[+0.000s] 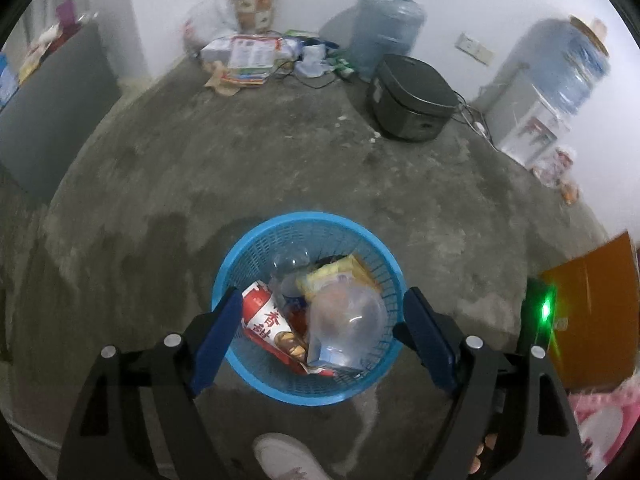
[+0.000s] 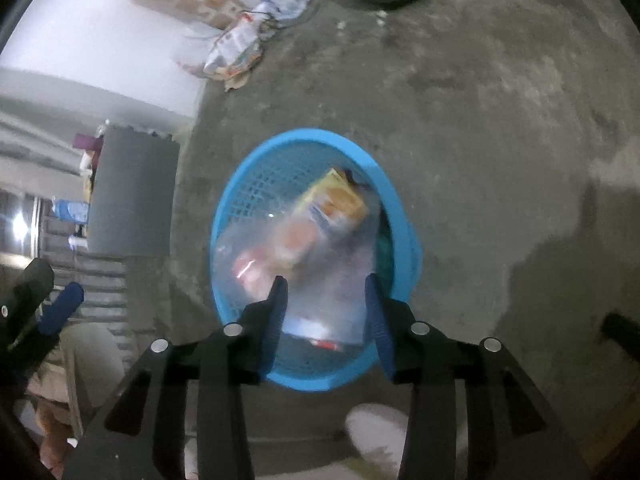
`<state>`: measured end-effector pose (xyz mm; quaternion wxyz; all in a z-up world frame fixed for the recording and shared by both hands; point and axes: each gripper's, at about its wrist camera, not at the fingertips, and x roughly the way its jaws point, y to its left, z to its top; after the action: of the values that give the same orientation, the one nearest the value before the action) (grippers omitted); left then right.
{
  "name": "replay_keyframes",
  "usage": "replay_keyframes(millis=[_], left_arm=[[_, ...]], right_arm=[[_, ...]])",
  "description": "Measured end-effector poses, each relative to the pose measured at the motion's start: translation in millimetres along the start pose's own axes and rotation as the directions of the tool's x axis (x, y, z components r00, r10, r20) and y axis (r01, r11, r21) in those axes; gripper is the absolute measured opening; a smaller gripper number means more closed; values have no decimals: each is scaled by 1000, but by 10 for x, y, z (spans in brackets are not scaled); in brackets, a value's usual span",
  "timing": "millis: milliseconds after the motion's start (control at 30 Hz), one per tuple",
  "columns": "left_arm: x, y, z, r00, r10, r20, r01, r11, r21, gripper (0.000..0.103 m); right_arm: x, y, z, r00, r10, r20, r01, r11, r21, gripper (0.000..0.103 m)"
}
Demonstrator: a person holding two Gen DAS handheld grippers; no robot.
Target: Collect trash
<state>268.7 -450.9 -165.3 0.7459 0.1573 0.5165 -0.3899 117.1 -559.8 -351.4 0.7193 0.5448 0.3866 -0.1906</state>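
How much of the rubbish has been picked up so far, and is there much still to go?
Done: the blue basket already holds a red carton, a yellow packet and clear plastic containers. In hand: nothing; the left gripper and right gripper hang open over the basket, nothing pressed between their pads. Left: a heap of wrappers and papers lies by the far wall.

A plain room in a home, with a bare concrete floor [image 1: 248, 168] and white walls. A rice cooker [image 1: 412, 100] sits on the floor in the upper middle, big water jugs [image 1: 386, 24] beside it, a water dispenser [image 1: 532, 124] at upper right, and packets and papers [image 1: 248, 56] heaped along the far wall.
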Motion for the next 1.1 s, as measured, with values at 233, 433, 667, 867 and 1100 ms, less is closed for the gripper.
replay_keyframes(millis=[233,433,667,867,1100], left_arm=[[-508,27,-45,995,-2,99,0,1000,26,80],[-1420,57,-224,969,-57,242,46,998,51,81],[-2642,194,-967,908,-20,419,12,1000,21,97],[-3274,352,-1827,845,203,495,-142,977,-158,97],[-3558,460,-2631,755,534,380,-379,829,-412,97]], right_arm=[[-418,-78,-203,998,4,64,-3,1000,-14,46],[-869,289,-298,988,21,150,1,989,-149,50],[-1588,1089,-764,963,111,247,11,896,-444,68],[-1958,1715,-1478,951,192,244,38,707,-707,84],[-2202,2044,-2218,941,260,218,65,492,-868,95]])
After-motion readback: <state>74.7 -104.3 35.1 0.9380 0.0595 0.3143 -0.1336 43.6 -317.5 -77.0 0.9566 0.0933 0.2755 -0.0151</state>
